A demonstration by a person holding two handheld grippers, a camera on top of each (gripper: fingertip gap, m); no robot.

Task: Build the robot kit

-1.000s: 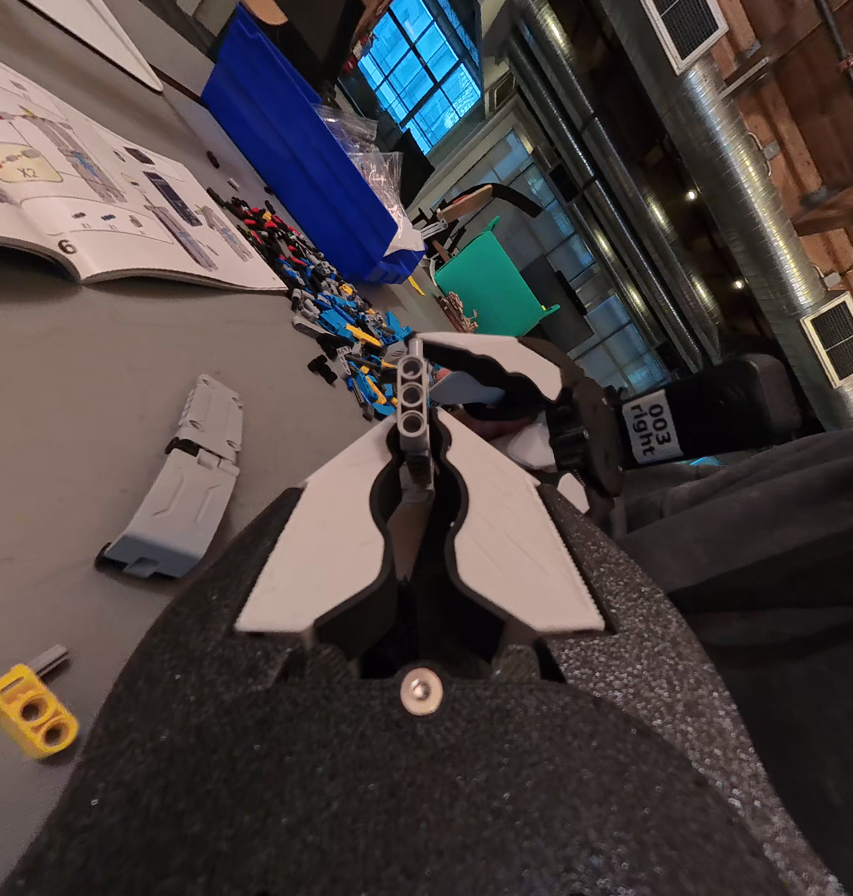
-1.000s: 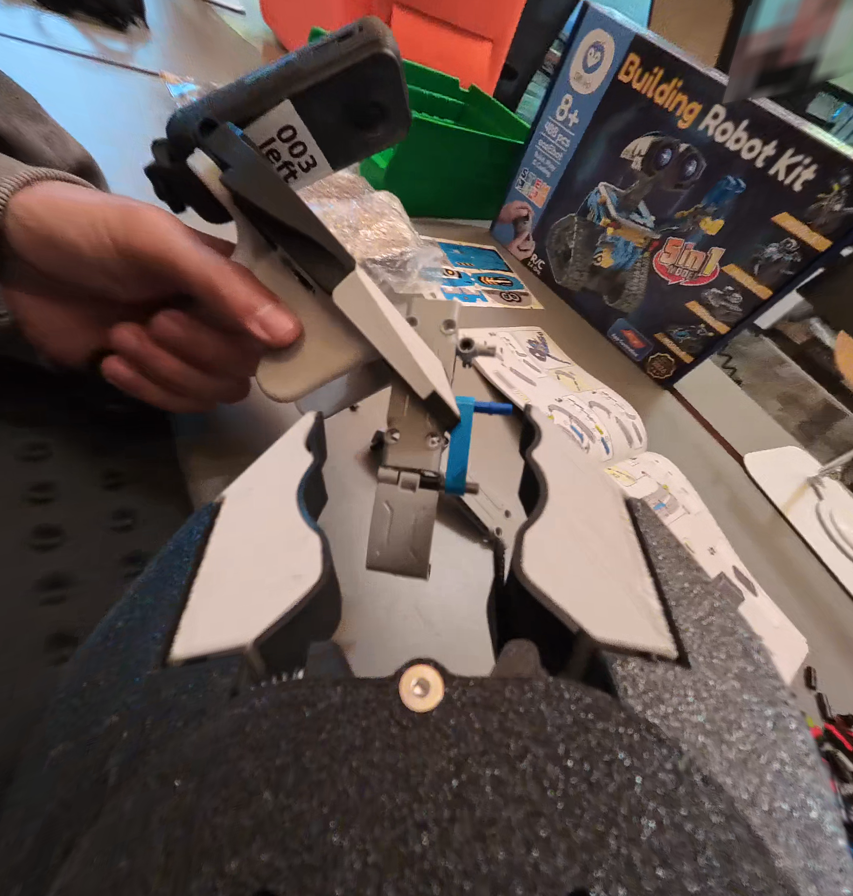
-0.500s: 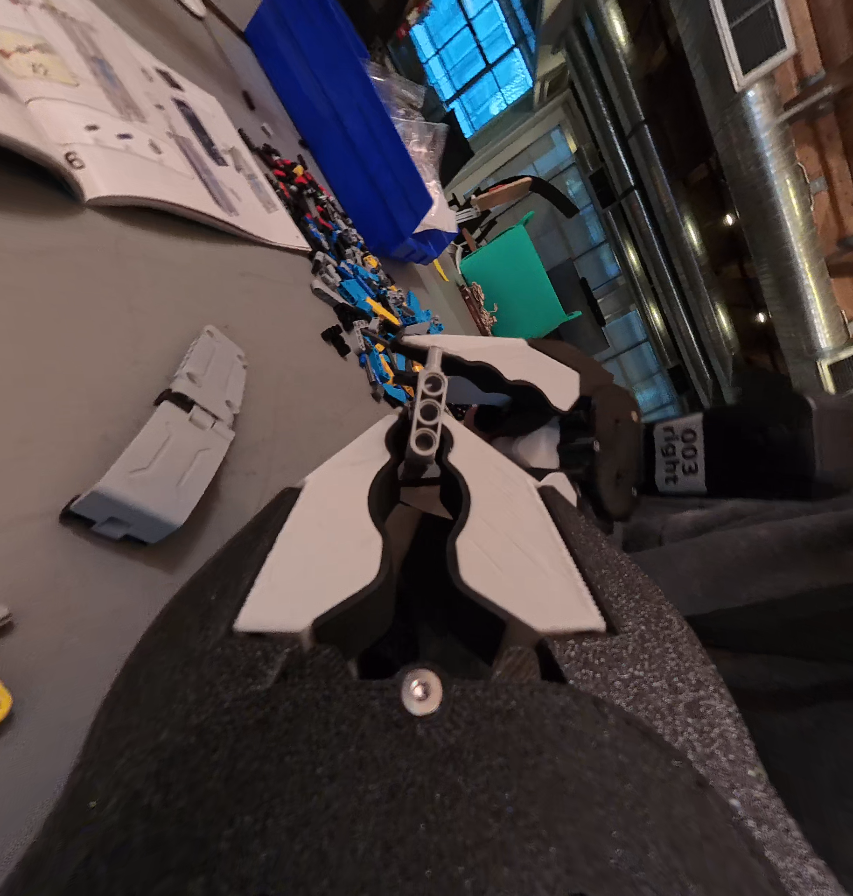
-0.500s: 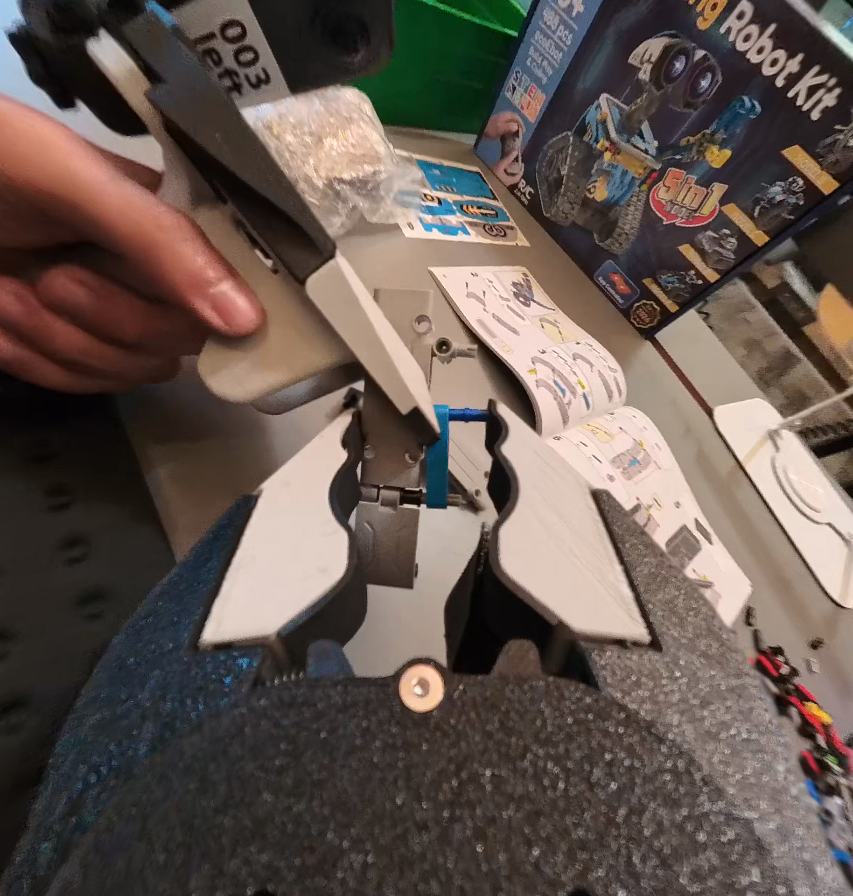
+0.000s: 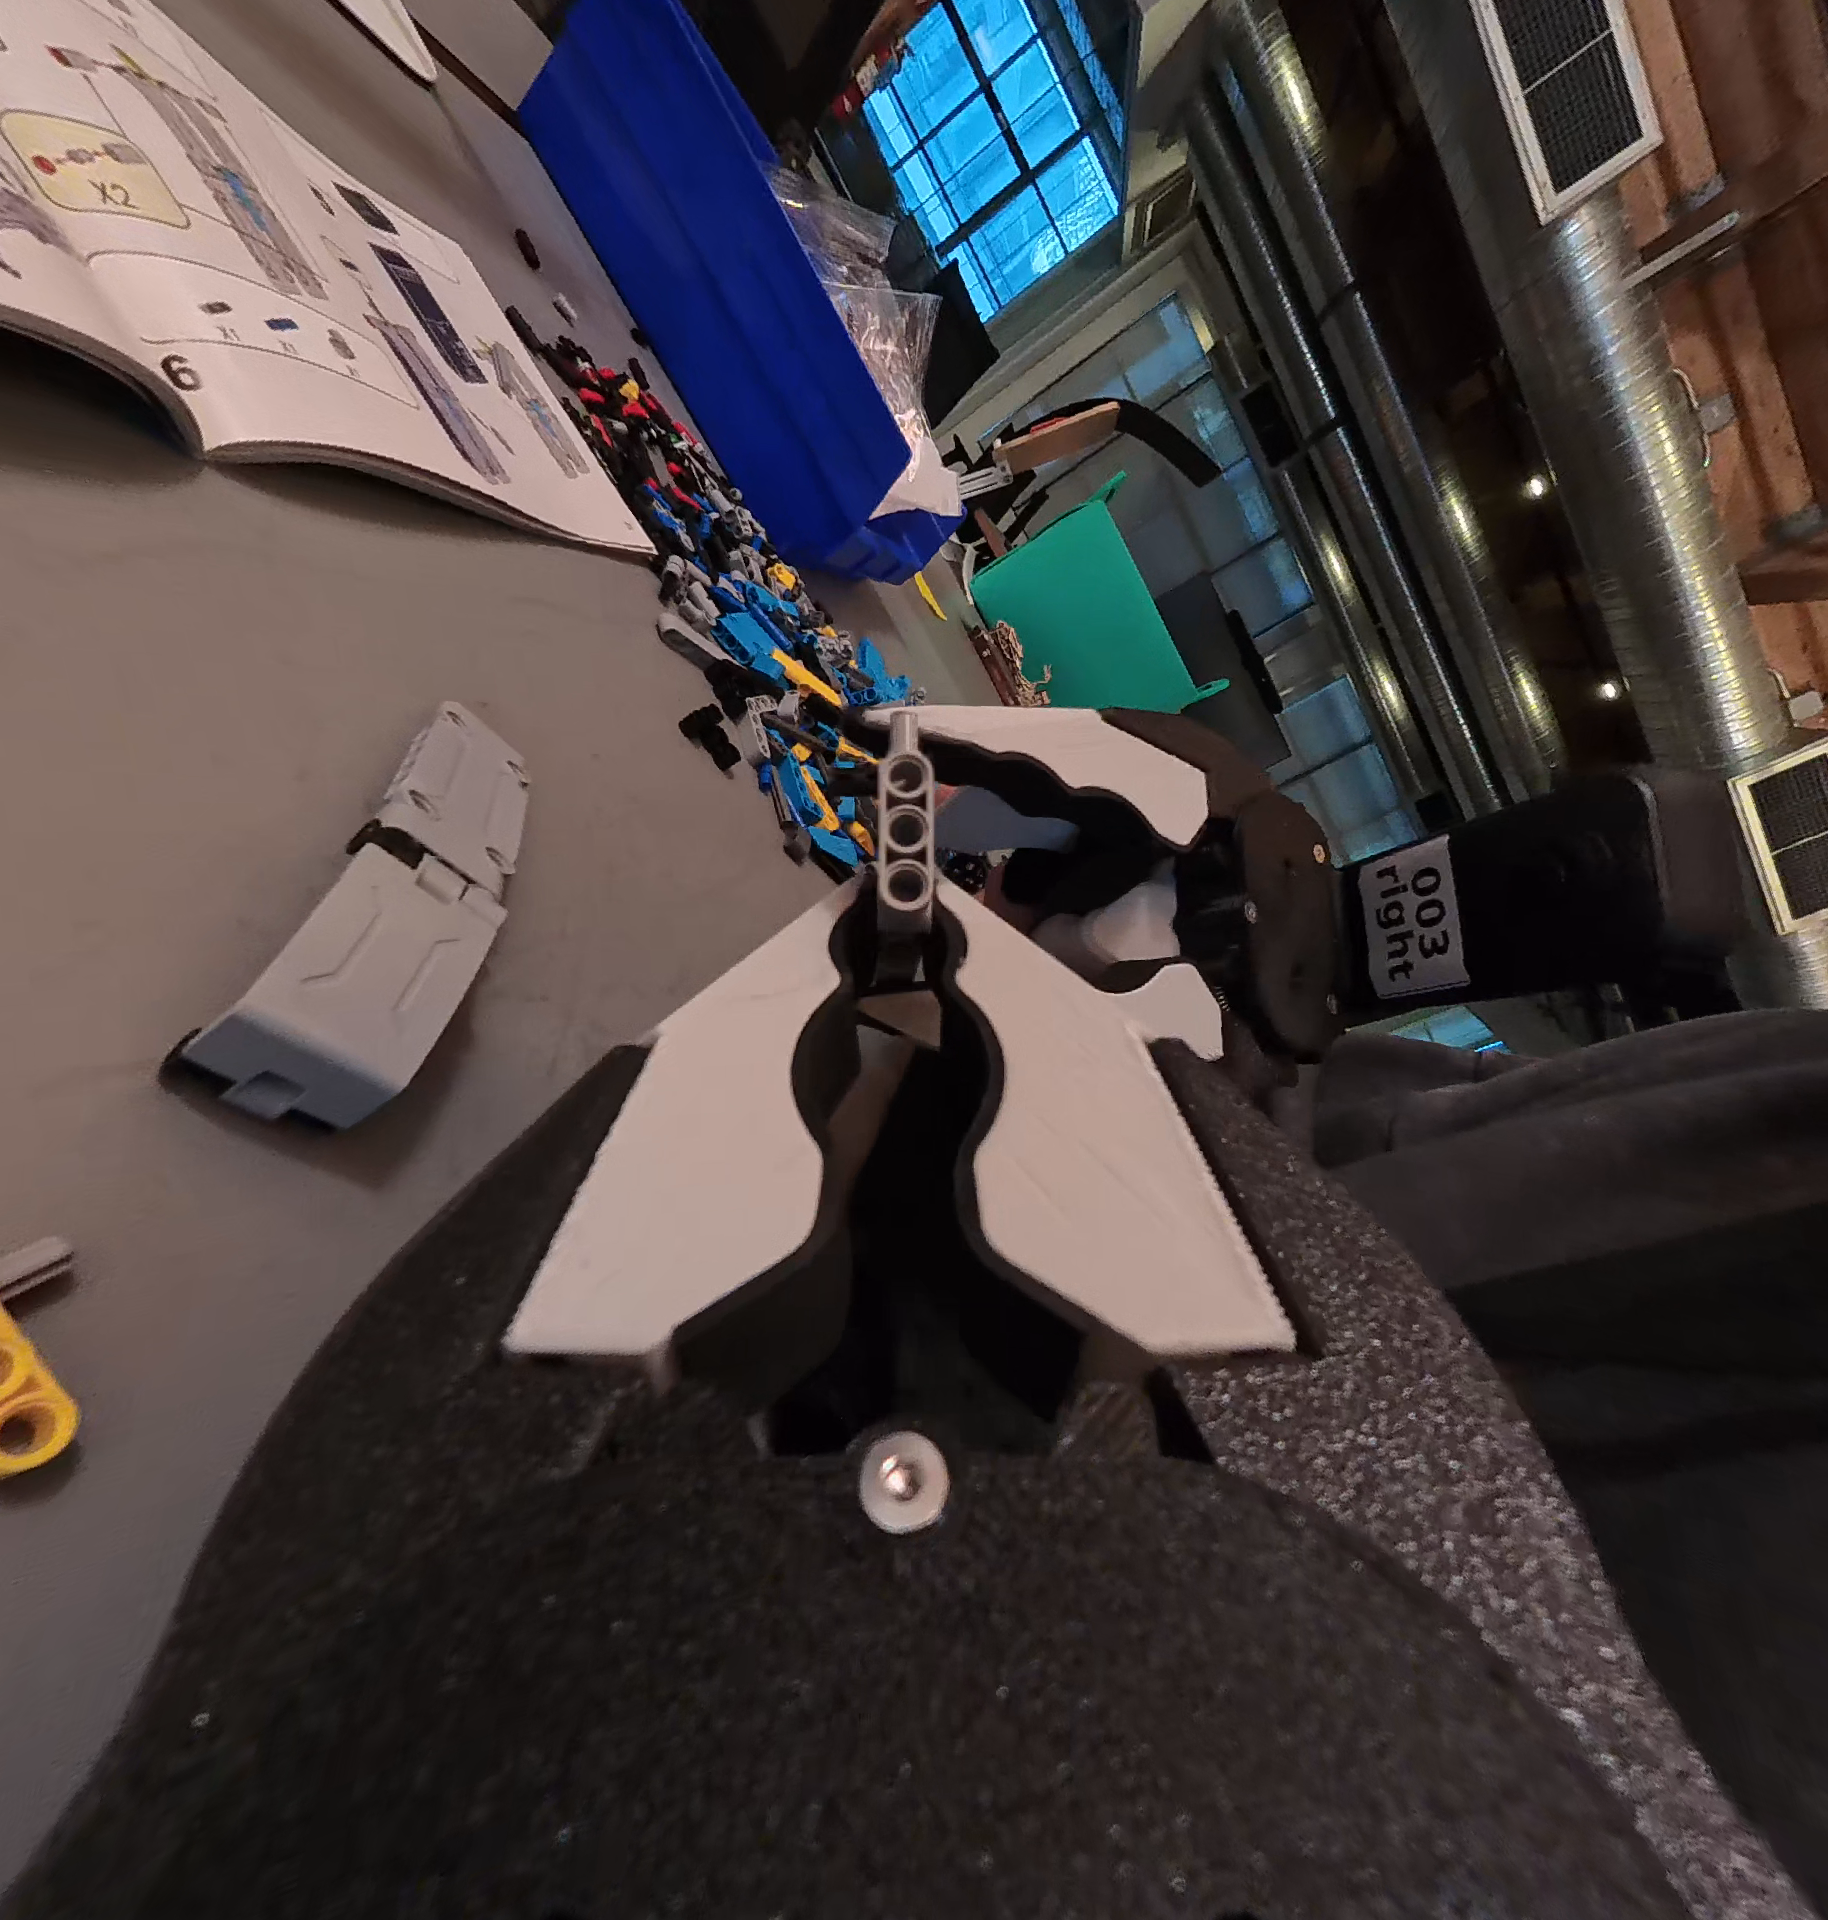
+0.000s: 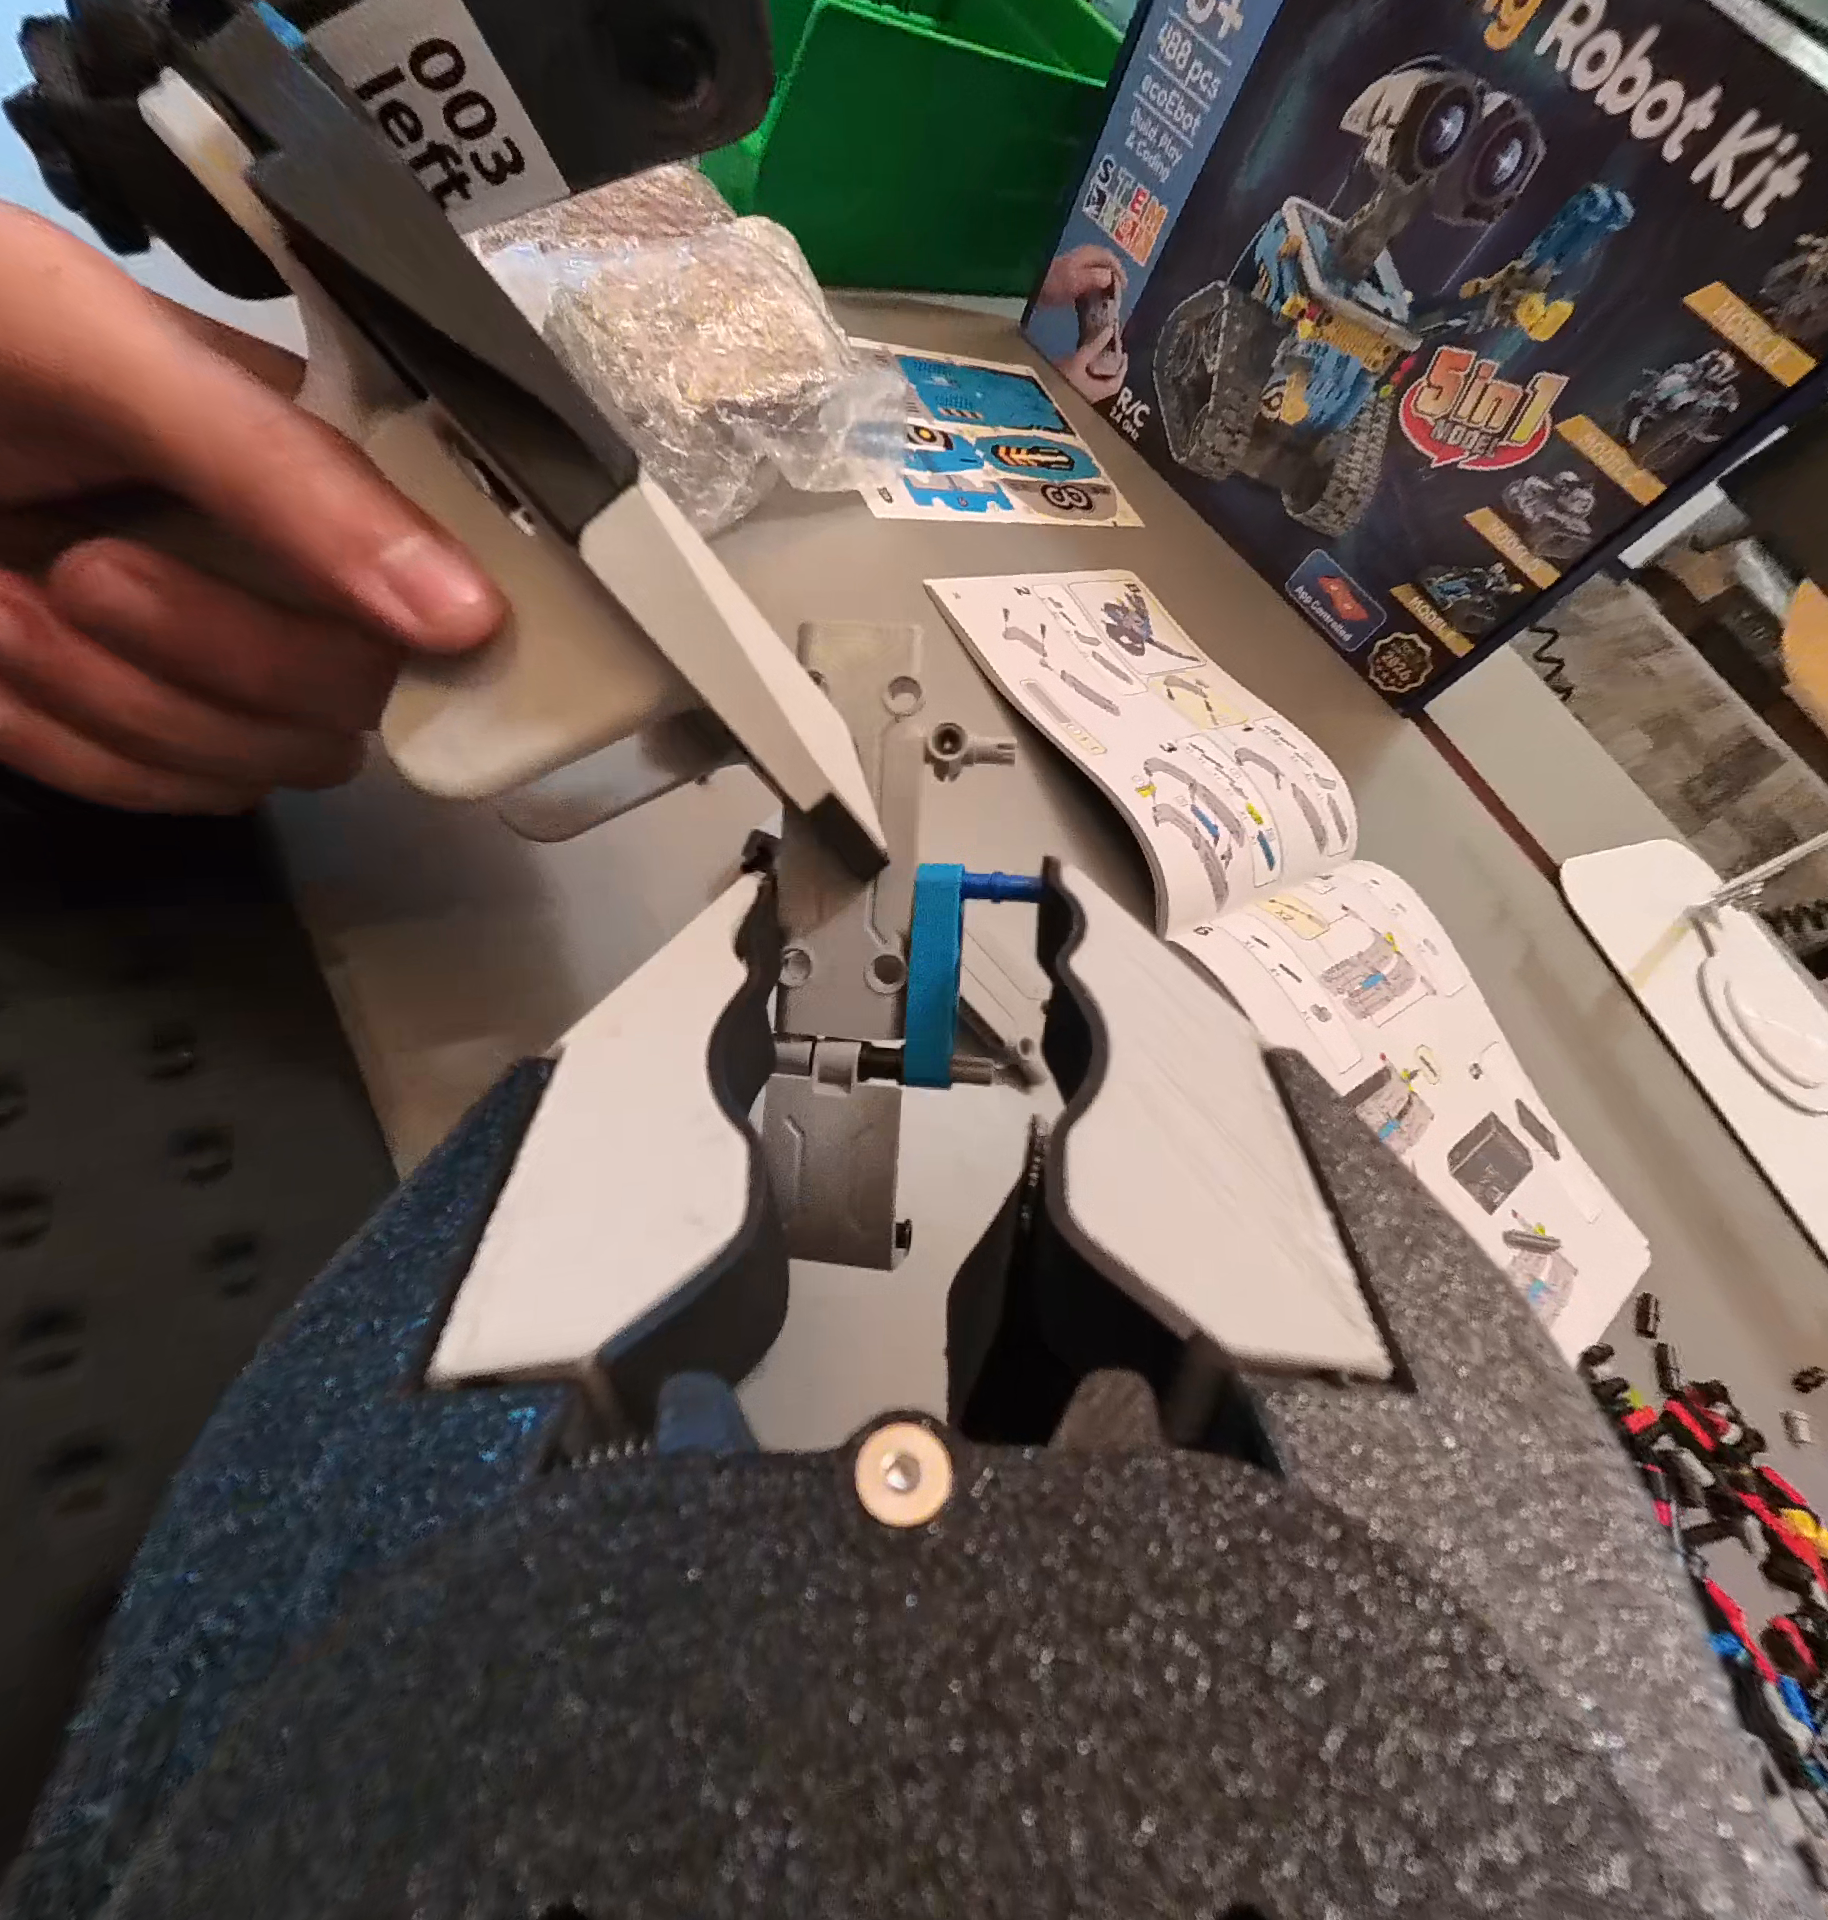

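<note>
1. Grey hinged panel assembly: pinched at its upper section by the left gripper, long axis running toward the right wrist camera.
2. Right gripper: jaws apart, straddling the panel.
3. Blue beam: between panel and right finger, pin pointing right.

Matt plastic beam; paper booklet (glossy); rough foam.
</note>
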